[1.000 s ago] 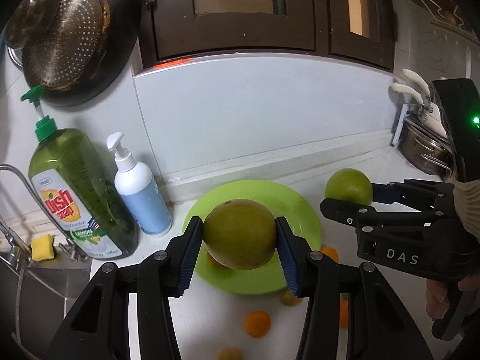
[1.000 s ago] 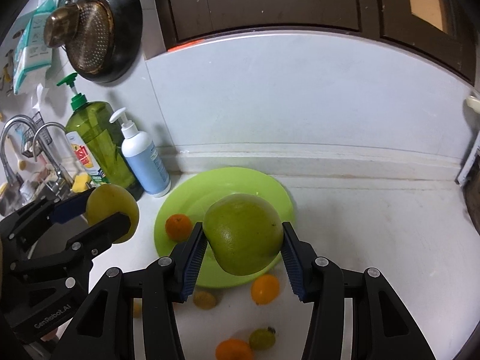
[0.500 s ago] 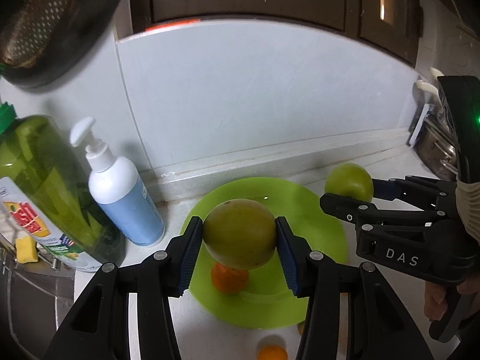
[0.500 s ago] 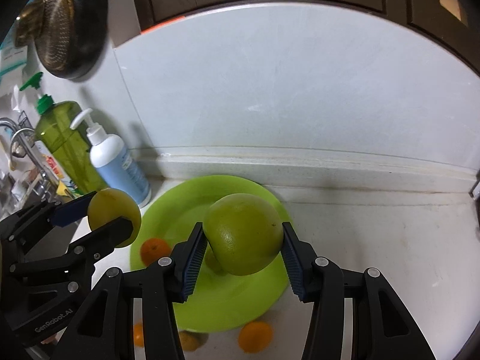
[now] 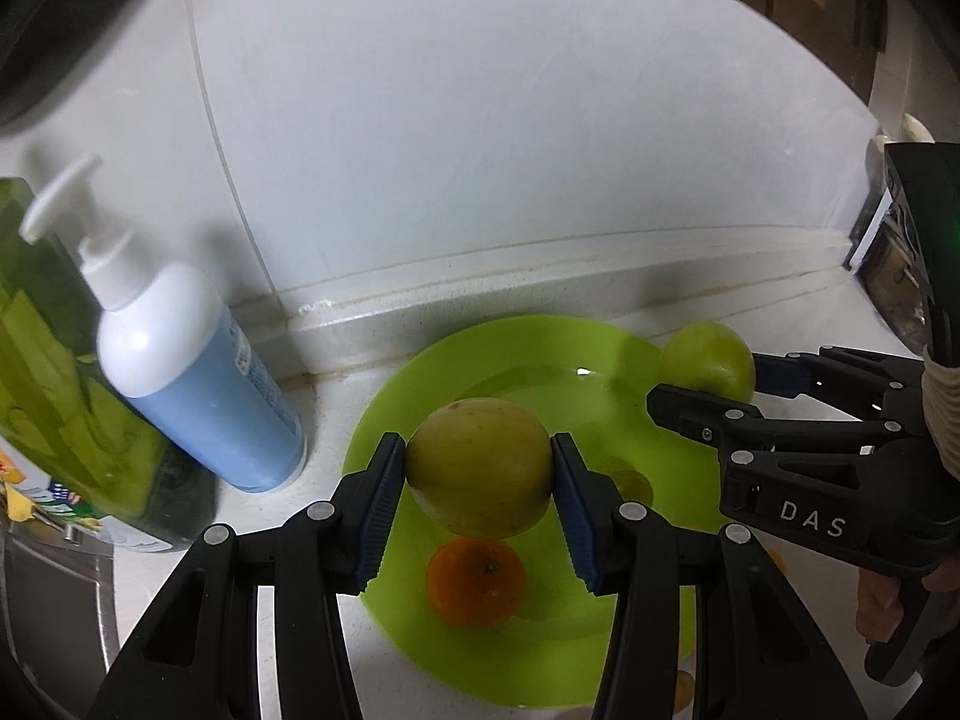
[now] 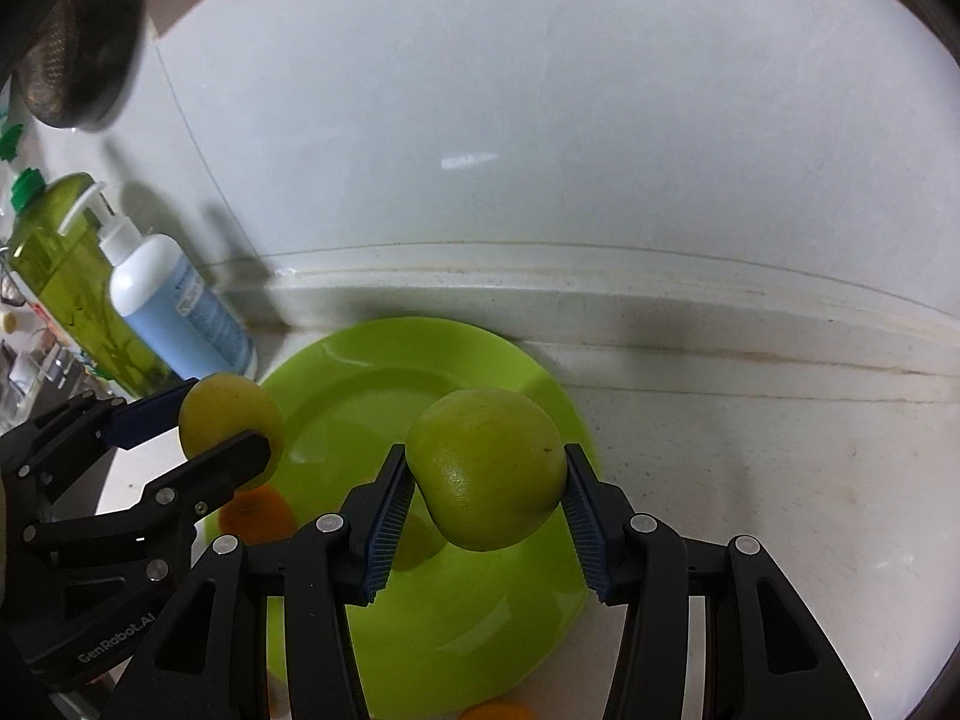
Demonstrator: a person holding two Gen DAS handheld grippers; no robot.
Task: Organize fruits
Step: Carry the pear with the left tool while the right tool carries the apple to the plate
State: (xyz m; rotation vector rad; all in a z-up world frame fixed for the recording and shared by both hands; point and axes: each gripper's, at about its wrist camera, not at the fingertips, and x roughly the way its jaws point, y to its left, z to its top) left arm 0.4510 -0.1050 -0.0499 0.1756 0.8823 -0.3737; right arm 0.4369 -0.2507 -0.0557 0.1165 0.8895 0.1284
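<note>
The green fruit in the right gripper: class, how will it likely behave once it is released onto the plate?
The green fruit is rounded, so it may well roll. The lime plate looks dished, which should probably steer it inward, perhaps against the small orange. The right gripper pinches only its sides, so it looks firm rather than squashy.

White backsplash wall (image 6: 540,120) above pale counter (image 6: 750,468)

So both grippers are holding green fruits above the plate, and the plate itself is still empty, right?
Not empty. The left wrist view shows an orange already lying on the green plate, below the left gripper. Each gripper, left and right, does hold a green fruit above it.
</note>
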